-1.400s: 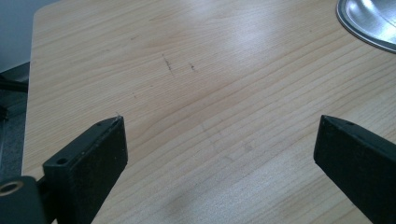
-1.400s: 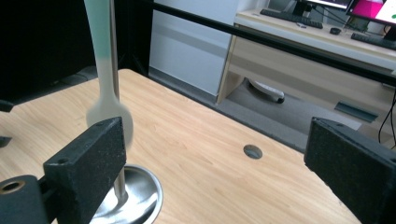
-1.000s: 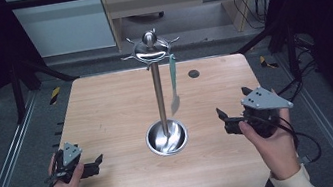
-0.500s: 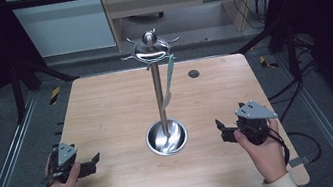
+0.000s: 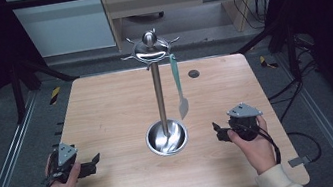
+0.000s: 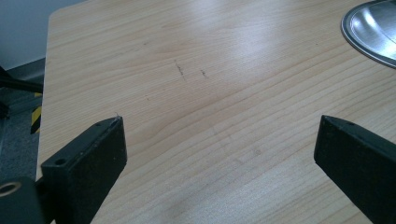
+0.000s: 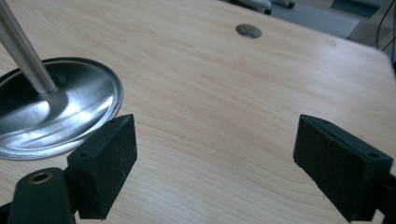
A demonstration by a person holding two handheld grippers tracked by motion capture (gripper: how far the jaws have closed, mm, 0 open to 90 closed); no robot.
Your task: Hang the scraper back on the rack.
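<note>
- The spatula (image 5: 179, 85) hangs on the stand (image 5: 159, 99), light, stiff, free-swinging: grip its turquoise handle.
- Your right tool (image 5: 219, 133), at 4 o'clock, and left tool (image 5: 95, 161), at 8, are released, empty.

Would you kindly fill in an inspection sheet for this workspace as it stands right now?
Surface: wooden table, light grain, with a round hole near the far edge.
Job's things: metal stand upright at the middle on its dish base; a teal-handled utensil hangs from a hook at its top.
Clutter: nothing seen on the table.
Grippers: left tool and right tool rest at the near corners, jaws wide apart, empty.
Cables: one trails from the right tool along the person's wrist; more lie on the floor at far right.
Surroundings: dark frame posts, grey floor, a desk beyond the table.
</note>
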